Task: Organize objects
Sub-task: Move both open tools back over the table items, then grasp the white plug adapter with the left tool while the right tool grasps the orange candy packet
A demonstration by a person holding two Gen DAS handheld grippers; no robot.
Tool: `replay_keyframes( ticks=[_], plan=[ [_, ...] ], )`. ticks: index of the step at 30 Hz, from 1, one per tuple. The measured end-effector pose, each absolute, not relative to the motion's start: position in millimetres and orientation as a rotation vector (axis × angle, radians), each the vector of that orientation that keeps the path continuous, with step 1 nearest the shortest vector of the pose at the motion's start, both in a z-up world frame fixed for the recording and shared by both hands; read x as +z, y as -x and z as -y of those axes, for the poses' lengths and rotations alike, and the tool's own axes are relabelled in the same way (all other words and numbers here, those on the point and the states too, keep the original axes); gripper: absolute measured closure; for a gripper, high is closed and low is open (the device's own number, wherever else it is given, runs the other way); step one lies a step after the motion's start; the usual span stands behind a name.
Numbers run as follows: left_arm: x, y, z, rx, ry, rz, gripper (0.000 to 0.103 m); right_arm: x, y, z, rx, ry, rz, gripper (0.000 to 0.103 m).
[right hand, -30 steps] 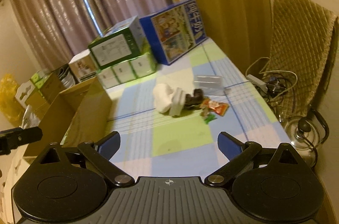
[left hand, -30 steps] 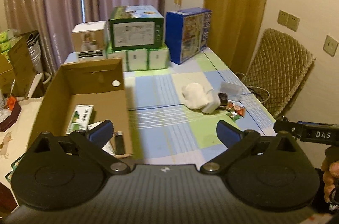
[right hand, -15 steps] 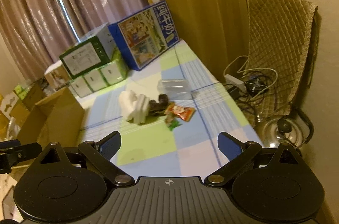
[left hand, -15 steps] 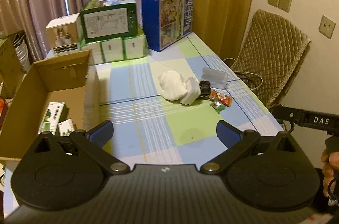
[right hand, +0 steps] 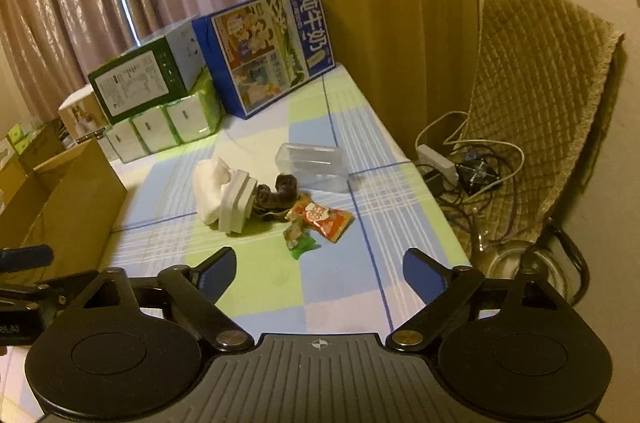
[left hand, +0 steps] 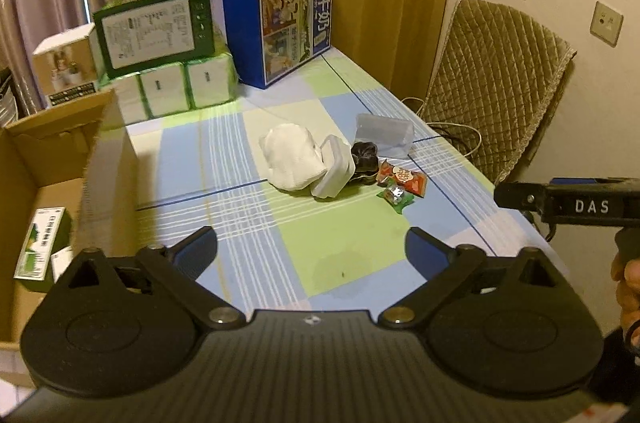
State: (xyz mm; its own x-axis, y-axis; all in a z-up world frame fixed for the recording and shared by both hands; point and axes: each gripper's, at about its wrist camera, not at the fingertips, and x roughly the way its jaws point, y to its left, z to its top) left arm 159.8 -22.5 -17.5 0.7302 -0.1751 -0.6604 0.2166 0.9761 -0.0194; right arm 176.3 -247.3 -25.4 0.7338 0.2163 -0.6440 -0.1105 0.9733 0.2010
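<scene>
A small heap lies mid-table: a white cloth [left hand: 291, 156], a white case [left hand: 334, 172], a dark scrunchie [left hand: 363, 159], a clear plastic box [left hand: 385, 136], a red snack packet [left hand: 403, 177] and a green candy wrapper [left hand: 395, 198]. The same heap shows in the right wrist view: cloth [right hand: 209, 186], case [right hand: 237, 200], scrunchie [right hand: 280, 195], clear box [right hand: 312, 160], red packet [right hand: 323, 219], green wrapper [right hand: 299, 240]. My left gripper [left hand: 311, 250] hangs open above the near table. My right gripper [right hand: 319, 272] is open too, short of the heap. Neither holds anything.
An open cardboard box [left hand: 60, 167] at the left holds a green-and-white carton [left hand: 40, 248]. Stacked green and white boxes [left hand: 160, 47] and a blue milk carton box [left hand: 280, 23] stand at the far end. A quilted chair [left hand: 496, 87], cables and a power strip [right hand: 438, 160] are right of the table.
Both views swung to the right, off the cardboard box and onto the heap, which now looks closer. Both grippers stayed open and empty.
</scene>
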Motion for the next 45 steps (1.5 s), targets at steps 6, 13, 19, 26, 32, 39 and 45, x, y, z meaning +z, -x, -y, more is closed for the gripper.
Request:
replay_keyframes(
  ticks=[6,13,19,26,32,39,45],
  plan=[
    [-46,-189,30,-0.237,-0.073,-0.71,0.01,-51,-215,242,0.213,-0.135,-0.745,0.034],
    [-72,-222,38,-0.27,-0.098,-0.702,0.015,-82,-239,238,0.301,-0.054,-0.761,0.044],
    [-95,-245,42,-0.264,-0.11,-0.74,0.029,-94,-262,232,0.334,-0.043,-0.786,0.052],
    [-108,-262,43,-0.294,-0.064,-0.756,0.029,-102,-286,235,0.315,0.024,-0.768,0.054],
    [-113,-278,48,-0.302,-0.048,-0.749,0.029,-116,-304,230,0.333,0.132,-0.784,0.054],
    [-121,-288,56,-0.328,-0.077,-0.732,0.032,-134,-317,215,0.4,0.225,-0.763,0.054],
    [-126,-295,65,-0.361,-0.106,-0.702,0.045,-138,-320,218,0.419,0.193,-0.766,0.061]
  ],
)
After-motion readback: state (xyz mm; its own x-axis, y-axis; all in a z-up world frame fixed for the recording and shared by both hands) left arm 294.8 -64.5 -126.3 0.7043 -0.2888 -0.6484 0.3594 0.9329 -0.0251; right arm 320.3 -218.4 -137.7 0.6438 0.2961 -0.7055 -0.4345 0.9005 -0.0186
